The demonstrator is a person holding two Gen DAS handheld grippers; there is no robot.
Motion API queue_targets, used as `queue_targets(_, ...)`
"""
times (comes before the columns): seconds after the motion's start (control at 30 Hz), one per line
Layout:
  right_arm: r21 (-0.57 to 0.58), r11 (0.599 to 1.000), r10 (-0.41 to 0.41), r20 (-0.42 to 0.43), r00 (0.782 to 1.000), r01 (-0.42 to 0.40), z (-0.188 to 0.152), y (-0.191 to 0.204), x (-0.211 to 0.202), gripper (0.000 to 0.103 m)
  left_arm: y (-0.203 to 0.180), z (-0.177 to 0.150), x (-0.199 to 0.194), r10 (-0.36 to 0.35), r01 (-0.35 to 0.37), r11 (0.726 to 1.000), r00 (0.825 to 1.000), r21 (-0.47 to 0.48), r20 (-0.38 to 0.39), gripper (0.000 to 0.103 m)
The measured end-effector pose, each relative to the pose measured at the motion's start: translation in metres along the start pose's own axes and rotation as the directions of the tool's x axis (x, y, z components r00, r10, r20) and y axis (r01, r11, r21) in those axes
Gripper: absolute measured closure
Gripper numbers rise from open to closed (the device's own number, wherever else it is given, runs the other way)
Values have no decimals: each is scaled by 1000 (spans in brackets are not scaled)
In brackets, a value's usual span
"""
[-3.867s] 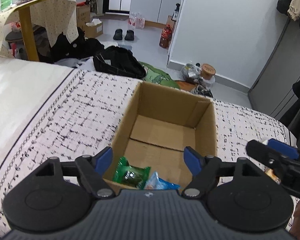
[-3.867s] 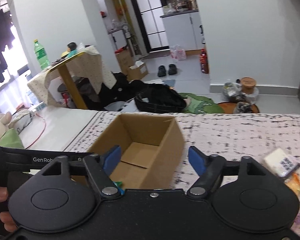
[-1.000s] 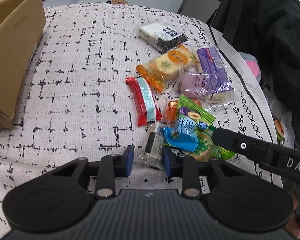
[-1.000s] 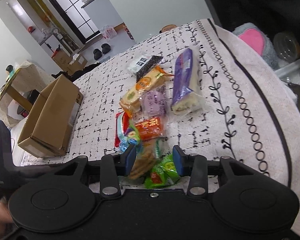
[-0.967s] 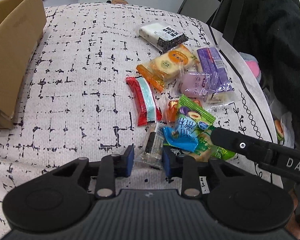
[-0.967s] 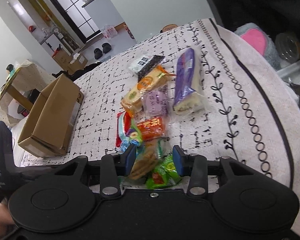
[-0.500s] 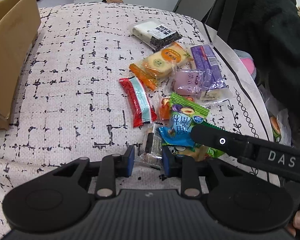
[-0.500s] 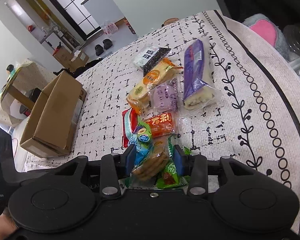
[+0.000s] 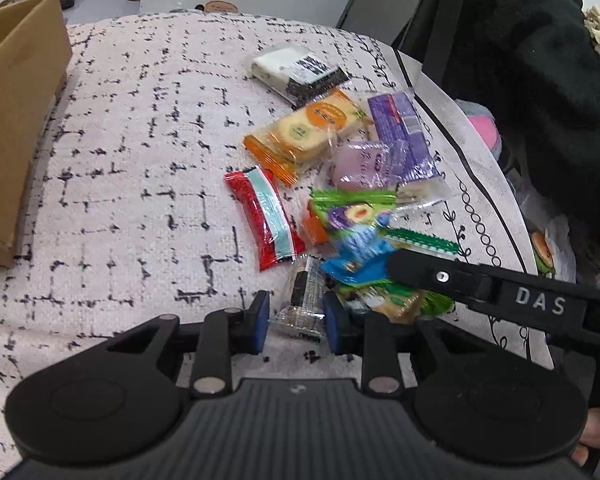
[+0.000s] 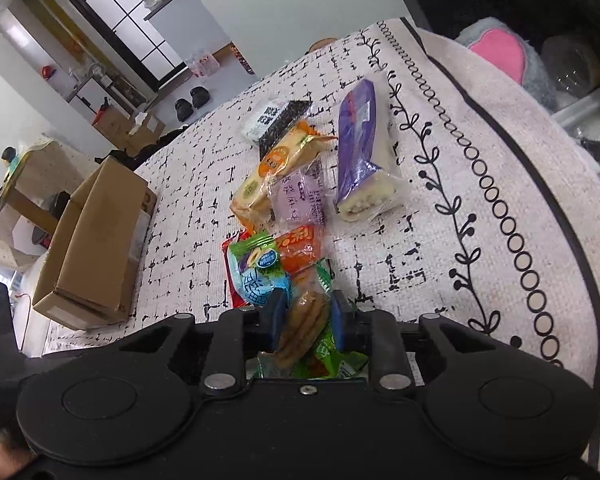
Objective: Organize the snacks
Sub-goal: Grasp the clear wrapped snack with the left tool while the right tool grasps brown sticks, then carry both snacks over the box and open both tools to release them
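Several wrapped snacks lie in a pile on the patterned cloth (image 9: 140, 160). My left gripper (image 9: 296, 324) is shut on a clear packet with a dark bar (image 9: 306, 304) at the pile's near edge. In the right wrist view my right gripper (image 10: 306, 318) has its jaws closing on a green packet of brown cookies (image 10: 304, 326), and both pads touch it. That tool's black side bar (image 9: 500, 292) crosses the left wrist view over a blurred blue-green packet (image 9: 356, 240). The open cardboard box (image 10: 96, 236) stands to the left, apart from both grippers.
A red-and-teal packet (image 9: 264, 220), an orange cracker packet (image 9: 312, 128), a pale purple packet (image 9: 356, 164), a purple roll (image 10: 360, 144) and a white-and-black packet (image 9: 296, 68) lie beyond. Dark clothing (image 9: 540, 80) hangs past the cloth's right edge.
Both grippers have come from above the box to the snack pile. The right jaws have narrowed onto the cookie packet, and the blue-green packet has shifted. The left grip is unchanged.
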State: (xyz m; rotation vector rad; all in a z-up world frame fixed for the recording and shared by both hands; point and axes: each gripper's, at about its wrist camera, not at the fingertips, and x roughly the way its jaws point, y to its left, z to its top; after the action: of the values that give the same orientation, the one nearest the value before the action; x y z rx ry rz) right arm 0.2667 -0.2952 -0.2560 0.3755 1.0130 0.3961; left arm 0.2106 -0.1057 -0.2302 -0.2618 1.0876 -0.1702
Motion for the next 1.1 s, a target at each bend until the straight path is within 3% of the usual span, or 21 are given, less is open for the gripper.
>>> queue_targets(0.37, -26, 1000, -9, 70, 998, 11, 8, 13, -22, 85, 10, 8, -26, 15, -15, 1000, 998, -3, 57, 76)
queue_targets(0.53, -27, 1000, -13, 61, 998, 15, 8, 16, -17, 85, 13, 11, -34, 21, -21, 1000, 997, -1, 75, 75)
queue_targets(1.1, -36, 998, 60, 140, 988, -56, 23, 29, -29, 86, 22, 22, -58, 37, -36, 999, 989, -12, 140, 75)
